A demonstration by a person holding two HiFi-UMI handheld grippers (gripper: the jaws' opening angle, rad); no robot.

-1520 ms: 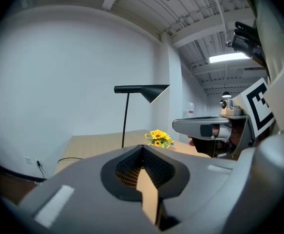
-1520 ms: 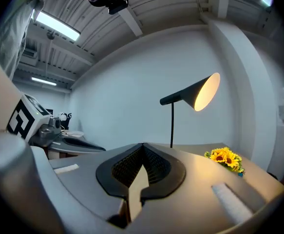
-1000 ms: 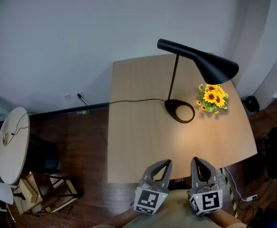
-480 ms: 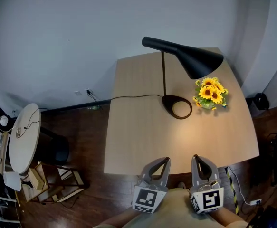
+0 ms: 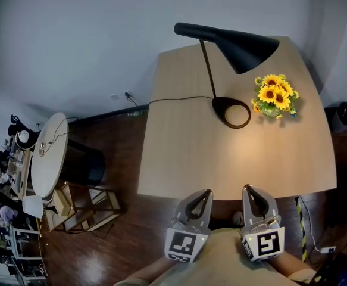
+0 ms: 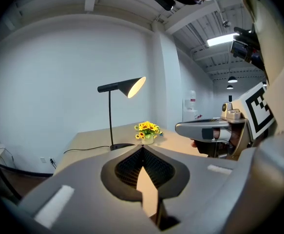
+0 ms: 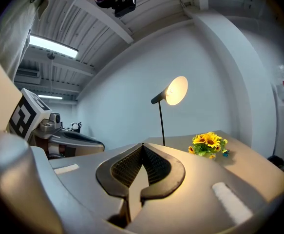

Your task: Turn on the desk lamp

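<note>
Step in hand: judging by the pictures, the switching-on looks done. The desk lamp [image 5: 238, 45] glows inside its shade in both gripper views, and there's a warm pool of light on the table [image 5: 185, 159].
Where the lamp is: far side of the table, with its base [image 5: 231, 112] just beside a little bunch of sunflowers [image 5: 274, 94] and well apart from both grippers.
Left hand-held gripper [image 5: 202, 196]: jaws pressed together at the tips, nothing between them, held off the table's near edge close to the person's body.
Right hand-held gripper [image 5: 250, 194]: same deal, tips touching, empty, right beside the left one.
Next move: probably nothing much, just keeping clear. If the switch did need another poke, it'd take a long reach across the table. No view shows where the switch sits.
Lamp shape: matte black, with a thin straight stem, a ring-shaped flat base and a long cone shade tilted down over the flowers.
Cord [image 5: 179, 99]: thin and black, running from the base off the table's left edge.
Table surface: pale wood, smooth, rounded corners.
Gripper pads: dark and ribbed, set in grey plastic shells.
</note>
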